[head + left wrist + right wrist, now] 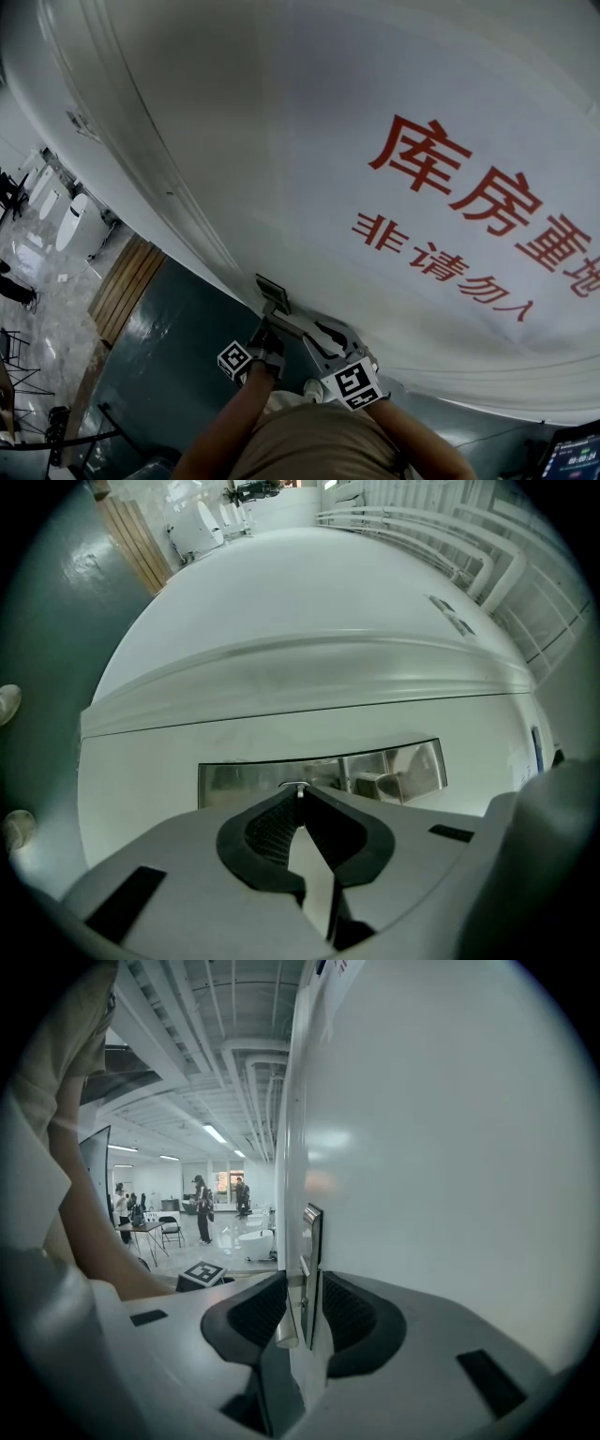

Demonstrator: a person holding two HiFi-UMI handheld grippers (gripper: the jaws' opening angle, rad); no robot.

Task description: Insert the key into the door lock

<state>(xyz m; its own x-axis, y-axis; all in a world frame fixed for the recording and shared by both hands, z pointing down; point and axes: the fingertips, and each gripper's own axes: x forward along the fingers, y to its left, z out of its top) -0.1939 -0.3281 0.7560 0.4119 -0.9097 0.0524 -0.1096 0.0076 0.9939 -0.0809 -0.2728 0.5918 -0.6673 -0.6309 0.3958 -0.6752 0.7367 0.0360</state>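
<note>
A white door [309, 141] with red characters fills the head view. Its steel lock plate [273, 292] shows low on the door. My left gripper [263, 336] points up at the plate from just below it. In the left gripper view its jaws [300, 799] are shut on a thin metal key [299, 790], whose tip sits right at the plate [375, 769]. My right gripper [330, 345] is at the silver door handle [305, 325]. In the right gripper view its jaws [302, 1302] close around the handle [302, 1283], beside the plate [312, 1232] seen edge-on.
The person's arm [225, 422] reaches in from below. Left of the door are a wooden floor strip [127, 281] and white bathroom fixtures [70, 220]. People [202, 1208] stand far off in the hall near a table and chairs. A screen [574, 459] glows at bottom right.
</note>
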